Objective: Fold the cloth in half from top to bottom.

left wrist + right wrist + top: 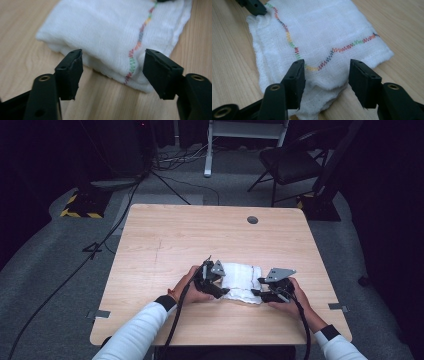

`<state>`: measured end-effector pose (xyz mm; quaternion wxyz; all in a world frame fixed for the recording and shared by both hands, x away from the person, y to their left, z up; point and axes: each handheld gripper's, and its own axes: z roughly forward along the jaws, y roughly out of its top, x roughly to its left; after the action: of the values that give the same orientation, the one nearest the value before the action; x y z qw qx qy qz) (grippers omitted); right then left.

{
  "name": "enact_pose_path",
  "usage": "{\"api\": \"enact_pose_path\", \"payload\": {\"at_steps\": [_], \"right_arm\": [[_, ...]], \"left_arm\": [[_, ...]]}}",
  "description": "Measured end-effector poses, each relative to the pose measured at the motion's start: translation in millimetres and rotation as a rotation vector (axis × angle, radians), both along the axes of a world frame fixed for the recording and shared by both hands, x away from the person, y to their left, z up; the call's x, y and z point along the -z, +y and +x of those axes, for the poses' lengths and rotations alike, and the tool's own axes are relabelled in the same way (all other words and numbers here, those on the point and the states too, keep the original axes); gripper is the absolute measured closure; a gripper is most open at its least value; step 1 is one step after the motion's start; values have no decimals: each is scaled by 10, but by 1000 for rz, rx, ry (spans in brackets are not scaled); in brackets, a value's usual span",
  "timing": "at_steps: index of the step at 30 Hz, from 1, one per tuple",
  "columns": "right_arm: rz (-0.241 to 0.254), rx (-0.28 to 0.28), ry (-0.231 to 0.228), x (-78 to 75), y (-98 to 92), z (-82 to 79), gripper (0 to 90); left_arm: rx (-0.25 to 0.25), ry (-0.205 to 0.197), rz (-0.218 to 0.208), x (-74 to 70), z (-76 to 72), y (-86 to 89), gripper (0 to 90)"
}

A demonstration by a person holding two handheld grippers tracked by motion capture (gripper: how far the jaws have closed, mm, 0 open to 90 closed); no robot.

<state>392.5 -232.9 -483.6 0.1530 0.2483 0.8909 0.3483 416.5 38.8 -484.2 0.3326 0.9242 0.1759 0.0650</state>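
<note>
White folded cloth (pixel 241 282) with rainbow zigzag stitching sits on the wooden table (pixel 165 240), near my edge. My left gripper (pixel 113 68) and right gripper (pixel 325 75) both have jaws spread apart, one at each end of it.

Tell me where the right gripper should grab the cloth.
Take the near corner of the cloth, where the top layer's edge curls off the layers beneath. The right gripper is open and straddles it already; come in low from the near side and close.
</note>
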Motion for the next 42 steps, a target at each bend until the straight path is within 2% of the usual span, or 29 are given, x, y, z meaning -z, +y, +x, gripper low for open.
{"api": "enact_pose_path", "payload": {"at_steps": [2,4,5,7,13,19,21,24,29,34,38,42], "right_arm": [[11,15,13,11,-14,14,434],[2,22,11,-4,-14,21,395],[-5,22,3,-16,-15,22,386],[-1,9,3,-49,-26,7,356],[13,1,-15,-170,-114,-39,317],[13,25,-46,-296,-252,-87,298],[-14,45,-64,-328,-296,-111,298],[-5,68,-54,-361,-374,-154,307],[-24,101,-64,-358,-523,-216,304],[-16,133,-58,-332,-692,-255,297],[-7,153,-57,-299,-828,-289,293],[-28,166,-70,-262,-937,-329,293]], "left_arm": [[-9,-18,3,-14,-27,-7,310],[-16,-32,20,-53,-44,-12,236],[-16,-40,15,-80,-53,1,222],[-27,-58,-2,-133,-80,44,230],[-50,-119,-1,-252,-221,221,208],[-89,-159,40,-295,-332,477,202],[-112,-167,60,-299,-364,565,203],[-159,-202,87,-304,-428,673,206],[-205,-258,126,-291,-541,821,199],[-214,-253,130,-256,-650,963,199],[-223,-246,117,-248,-706,1083,200],[-250,-242,99,-236,-733,1201,199]]}}
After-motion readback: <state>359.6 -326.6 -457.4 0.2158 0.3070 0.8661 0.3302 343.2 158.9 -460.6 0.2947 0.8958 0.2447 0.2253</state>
